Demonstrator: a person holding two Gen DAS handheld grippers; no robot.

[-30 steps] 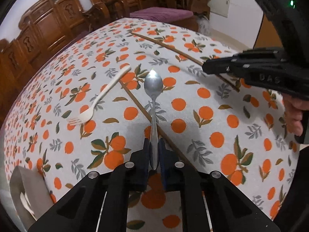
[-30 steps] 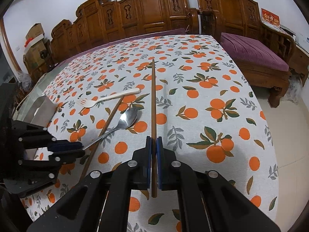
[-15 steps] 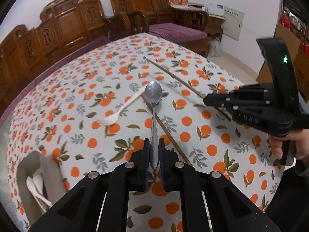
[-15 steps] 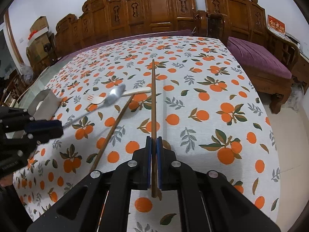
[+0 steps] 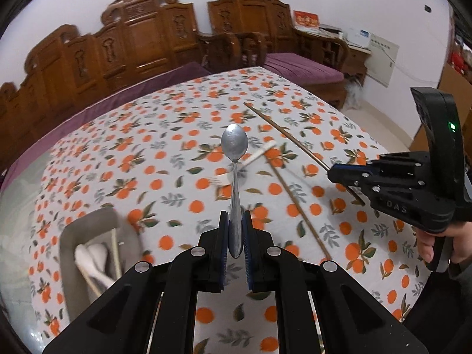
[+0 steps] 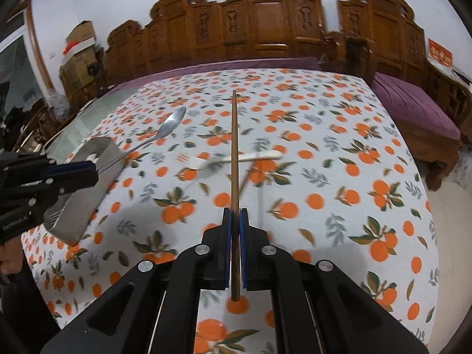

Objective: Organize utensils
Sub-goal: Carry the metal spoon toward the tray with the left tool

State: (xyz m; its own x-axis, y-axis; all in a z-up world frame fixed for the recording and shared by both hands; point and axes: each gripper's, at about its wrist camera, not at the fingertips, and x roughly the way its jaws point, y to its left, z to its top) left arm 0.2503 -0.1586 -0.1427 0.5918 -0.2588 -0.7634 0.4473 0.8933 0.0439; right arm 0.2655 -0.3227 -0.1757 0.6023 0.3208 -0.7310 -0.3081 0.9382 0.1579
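My left gripper (image 5: 235, 237) is shut on a metal spoon (image 5: 235, 147) and holds it in the air above the table, bowl pointing away. It also shows in the right wrist view (image 6: 72, 174), close above the grey utensil holder (image 6: 77, 206). My right gripper (image 6: 235, 236) is shut on a brown wooden chopstick (image 6: 234, 153), lifted off the table; it shows in the left wrist view (image 5: 334, 174). A second chopstick (image 5: 298, 206) and a white plastic fork (image 5: 250, 160) lie on the orange-print tablecloth.
The grey holder (image 5: 70, 253) at the table's left holds white utensils and a chopstick. Carved wooden benches (image 6: 265, 29) with purple cushions stand behind and to the right of the table. The table's right edge drops to the floor.
Both grippers have risen with their loads. The left gripper has carried the spoon leftward, toward the grey holder. The chopstick has lifted off the cloth.
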